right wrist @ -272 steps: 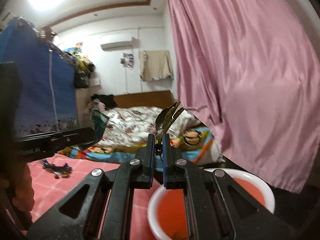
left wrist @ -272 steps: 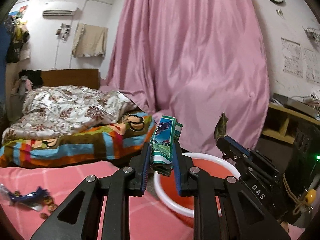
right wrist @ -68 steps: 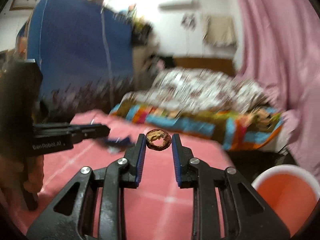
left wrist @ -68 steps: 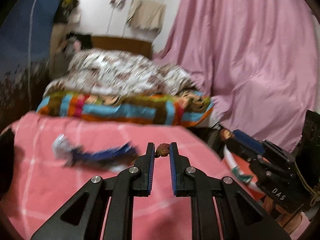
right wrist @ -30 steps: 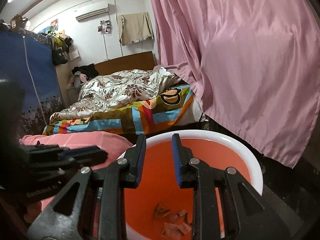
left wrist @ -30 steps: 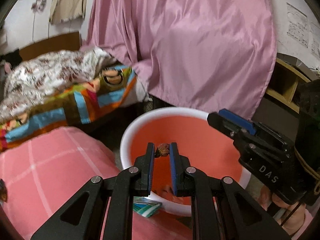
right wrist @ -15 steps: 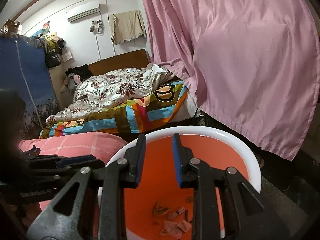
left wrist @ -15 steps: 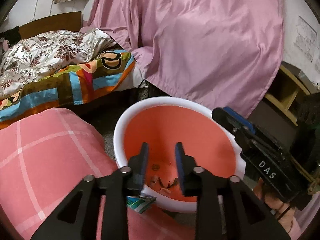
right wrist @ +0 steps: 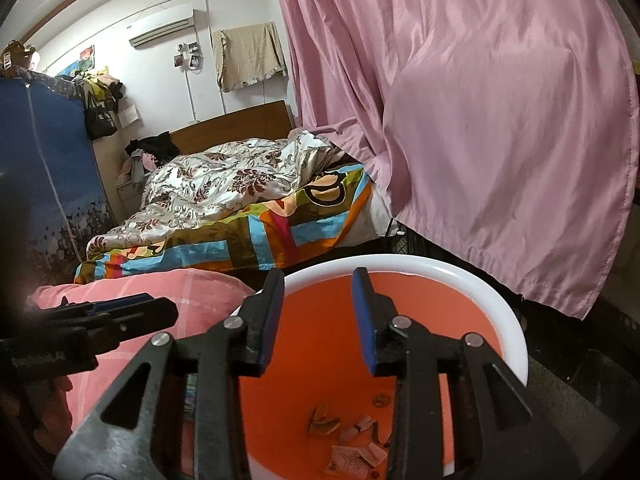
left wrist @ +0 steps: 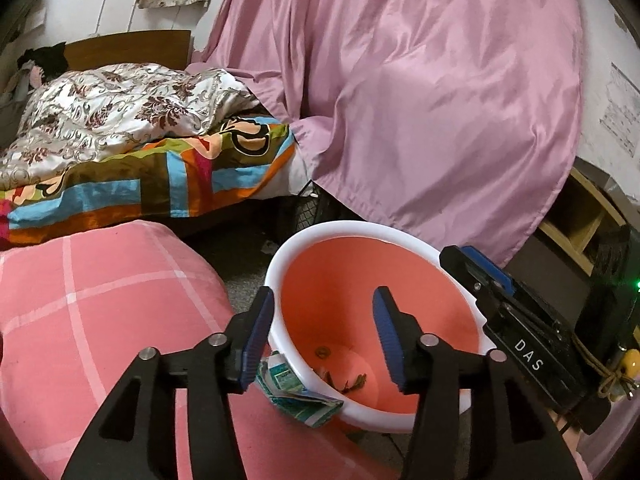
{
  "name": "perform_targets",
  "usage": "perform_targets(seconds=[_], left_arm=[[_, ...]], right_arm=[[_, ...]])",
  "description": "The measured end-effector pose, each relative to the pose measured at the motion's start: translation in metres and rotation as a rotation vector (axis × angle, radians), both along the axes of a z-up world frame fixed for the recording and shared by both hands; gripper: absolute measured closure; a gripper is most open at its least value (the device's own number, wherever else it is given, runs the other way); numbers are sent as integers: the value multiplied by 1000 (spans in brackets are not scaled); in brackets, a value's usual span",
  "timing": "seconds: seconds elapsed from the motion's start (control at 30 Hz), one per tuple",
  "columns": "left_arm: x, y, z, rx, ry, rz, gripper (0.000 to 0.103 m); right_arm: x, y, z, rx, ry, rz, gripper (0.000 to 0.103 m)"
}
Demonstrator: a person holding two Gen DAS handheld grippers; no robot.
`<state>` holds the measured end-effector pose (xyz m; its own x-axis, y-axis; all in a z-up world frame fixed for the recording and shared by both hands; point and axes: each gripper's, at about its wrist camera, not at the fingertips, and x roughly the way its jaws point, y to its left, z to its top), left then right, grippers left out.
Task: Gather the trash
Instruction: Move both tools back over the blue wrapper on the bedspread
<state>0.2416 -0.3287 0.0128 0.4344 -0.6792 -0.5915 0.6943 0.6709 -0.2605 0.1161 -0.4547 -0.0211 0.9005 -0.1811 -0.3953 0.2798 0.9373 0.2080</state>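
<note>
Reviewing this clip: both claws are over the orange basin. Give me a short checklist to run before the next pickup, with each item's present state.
1. Left claw empty, jaws opening: ok.
2. Right claw empty, jaws opening: ok.
3. Scraps lie at the basin bottom: ok.
4. Green wrapper in the basin: not ok, it lies outside, against the rim on the pink blanket.
5. More trash left on the blanket: cannot tell.

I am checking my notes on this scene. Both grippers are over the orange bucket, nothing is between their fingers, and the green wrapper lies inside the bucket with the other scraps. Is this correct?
One detail is wrong. The green wrapper is not inside the orange bucket; in the left wrist view it lies outside, against the near rim, by the pink cloth. The rest holds: left gripper and right gripper are opening, with nothing between them.
</note>
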Motion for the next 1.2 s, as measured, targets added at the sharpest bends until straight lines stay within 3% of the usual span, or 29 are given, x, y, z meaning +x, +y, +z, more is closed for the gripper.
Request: perform_targets(seconds=[0.1,0.23,0.4,0.53,0.67,0.93,1.2], left_arm=[[4,4,1,-17,15,11,54],[5,12,7,-40,5,46,54],[0,37,20,-71,-74,132,52],[-3,68,31,-118,-121,235,39],[1,97,37,-123,-154,331,27],[8,159,44,-130,-179,503,21],[11,199,40,-96,-166,576,20]], right_arm=[[0,1,0,3,-1,1,47],[3,1,1,18,-15,3,32],[10,8,2,52,-38,7,14],[18,15,1,116,-65,35,3],[32,37,4,119,-65,66,0],[59,85,19,111,-99,164,0],[107,108,11,143,-63,280,0]])
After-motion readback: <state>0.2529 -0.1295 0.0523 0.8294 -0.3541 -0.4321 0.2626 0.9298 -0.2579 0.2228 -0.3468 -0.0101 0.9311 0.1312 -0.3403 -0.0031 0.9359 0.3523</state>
